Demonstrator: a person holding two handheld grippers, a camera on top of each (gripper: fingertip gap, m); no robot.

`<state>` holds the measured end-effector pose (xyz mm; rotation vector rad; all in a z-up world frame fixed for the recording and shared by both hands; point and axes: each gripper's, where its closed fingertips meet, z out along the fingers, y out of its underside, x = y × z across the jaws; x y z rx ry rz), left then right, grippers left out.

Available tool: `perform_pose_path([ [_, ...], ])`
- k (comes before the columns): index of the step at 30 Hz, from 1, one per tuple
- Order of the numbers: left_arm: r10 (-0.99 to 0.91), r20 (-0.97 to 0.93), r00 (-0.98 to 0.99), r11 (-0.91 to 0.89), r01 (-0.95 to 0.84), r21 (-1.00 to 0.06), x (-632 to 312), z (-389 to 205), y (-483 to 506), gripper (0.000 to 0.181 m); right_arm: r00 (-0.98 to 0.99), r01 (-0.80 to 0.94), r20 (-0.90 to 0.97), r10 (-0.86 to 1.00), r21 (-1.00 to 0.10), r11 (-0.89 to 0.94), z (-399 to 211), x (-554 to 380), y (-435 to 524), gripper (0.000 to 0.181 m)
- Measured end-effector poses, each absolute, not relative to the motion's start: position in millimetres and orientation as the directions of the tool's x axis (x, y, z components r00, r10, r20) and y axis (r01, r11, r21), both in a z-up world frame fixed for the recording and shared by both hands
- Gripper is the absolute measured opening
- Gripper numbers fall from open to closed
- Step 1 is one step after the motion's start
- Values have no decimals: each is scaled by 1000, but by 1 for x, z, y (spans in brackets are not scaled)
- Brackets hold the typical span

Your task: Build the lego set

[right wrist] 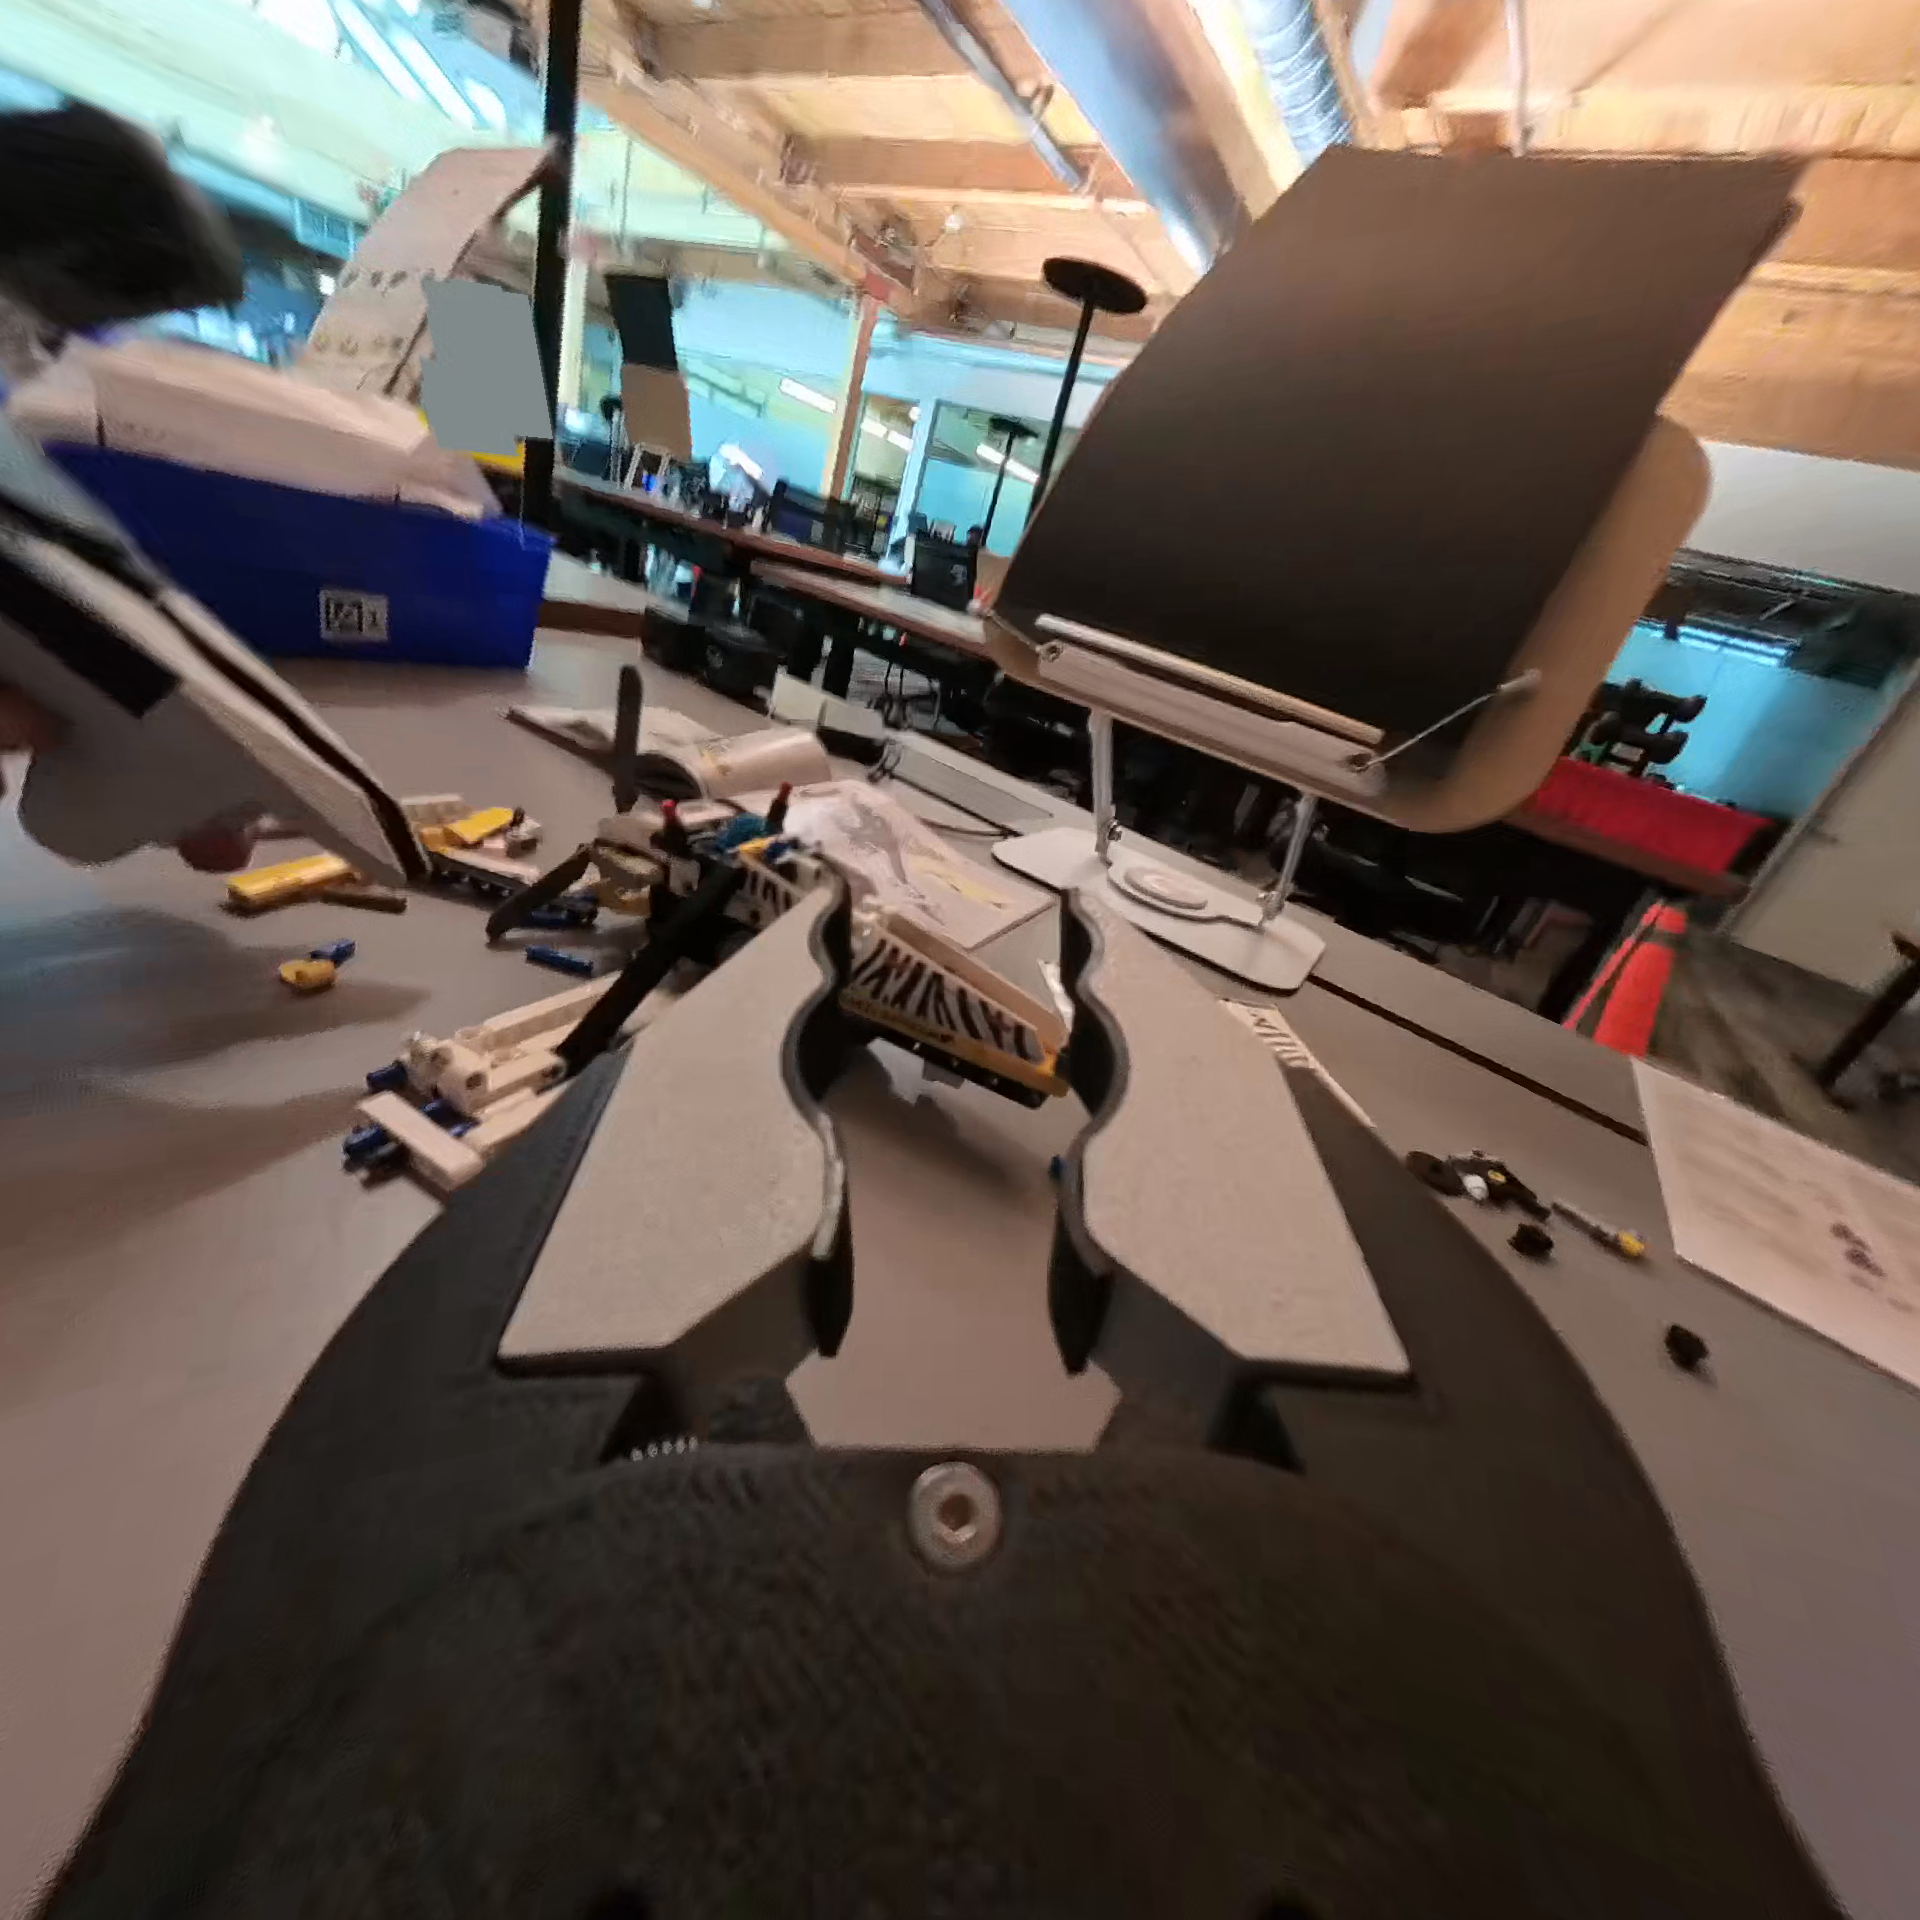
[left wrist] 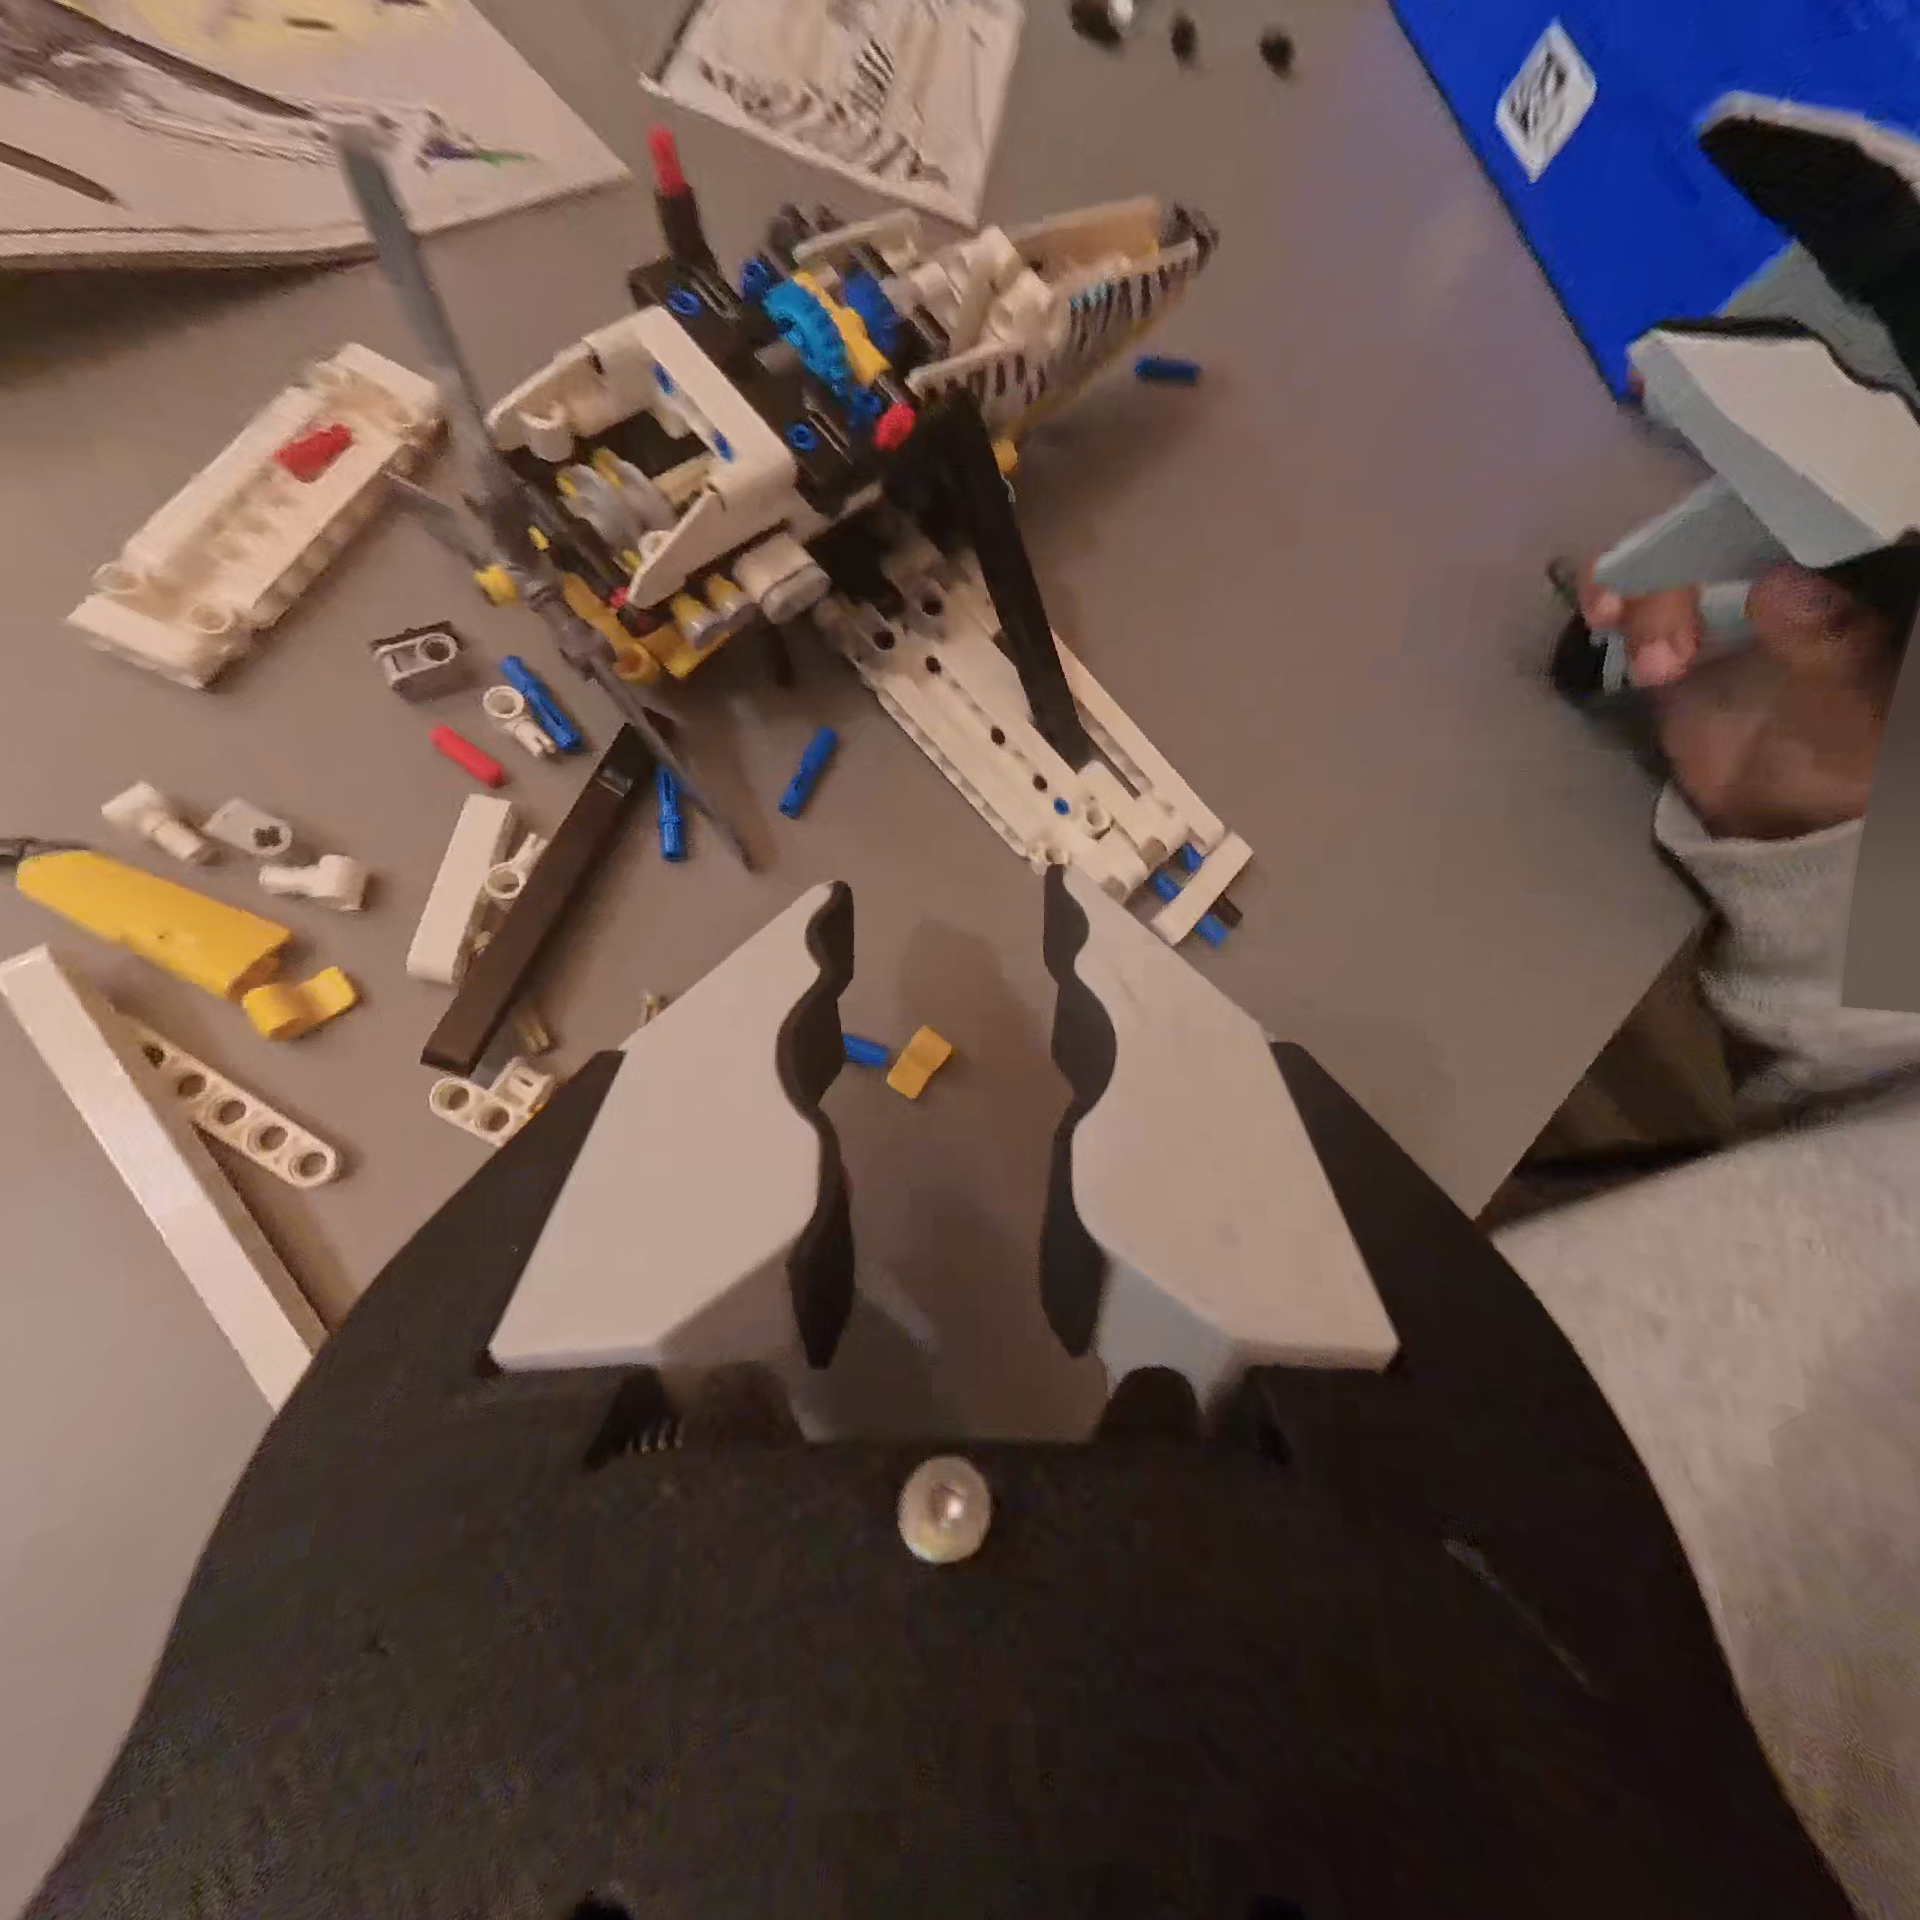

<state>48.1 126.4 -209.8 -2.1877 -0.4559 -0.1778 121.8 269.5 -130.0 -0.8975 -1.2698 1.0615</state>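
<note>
Grippers both gaping and empty over a grey table (left wrist: 1299,540) strewn with lego parts.

Nearest in the left wrist view: left gripper (left wrist: 948,904), jaws spread wide with nothing between them, above a small yellow piece (left wrist: 918,1062) and a blue pin (left wrist: 862,1049); just beyond the fingertips, half-built lego plane (left wrist: 790,468), its white wing reaching toward the right-hand finger, grey propeller to the left. Loose white beams, a yellow panel (left wrist: 145,920) and blue pins scattered on the left; paper sheets farther back; blue bin (left wrist: 1621,156) at the far right corner, contents unseen here. Shown only in the right wrist view: right gripper (right wrist: 948,914), likewise parted and empty, the plane's striped tail (right wrist: 945,997) just past its tips; white packets piled in the blue bin (right wrist: 312,582); a dark tablet on a stand (right wrist: 1382,499); small black parts (right wrist: 1475,1174) to the right.
</note>
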Motion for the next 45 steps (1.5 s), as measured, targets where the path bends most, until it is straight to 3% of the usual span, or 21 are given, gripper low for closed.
perform_pose_path([
  [4, 98, 267, 959, -620, 269, -737, 61, -212, 136, 37, -56, 91, 376, 925, -921, 380, -160, 100, 260, 63],
  [8, -24, 389, 921, -667, 275, -693, 85, -218, 140, 40, -266, 316, 294, 918, -873, 371, -200, 96, 228, 76],
  [13, -55, 231, 971, -671, 135, -729, 85, -226, 143, 43, -467, 425, 291, 835, -754, 501, -236, 101, 197, 72],
  [20, -79, 74, 994, -714, -5, -701, 95, -244, 145, 42, -550, 494, 112, 828, -756, 430, -244, 101, 185, 57],
  [23, -71, 126, 990, -697, 41, -716, 105, -243, 147, 40, -576, 536, 7, 817, -751, 385, -247, 103, 176, 44],
  [33, -28, 133, 991, -706, 75, -704, 95, -245, 149, 28, -602, 555, -67, 796, -752, 356, -247, 100, 170, 52],
  [40, -36, 171, 985, -705, 96, -703, 94, -245, 149, 30, -580, 576, -109, 807, -755, 312, -247, 100, 190, 36],
  [45, -66, 135, 989, -716, 47, -696, 94, -246, 152, 31, -656, 543, -106, 747, -754, 370, -247, 95, 176, 37],
])
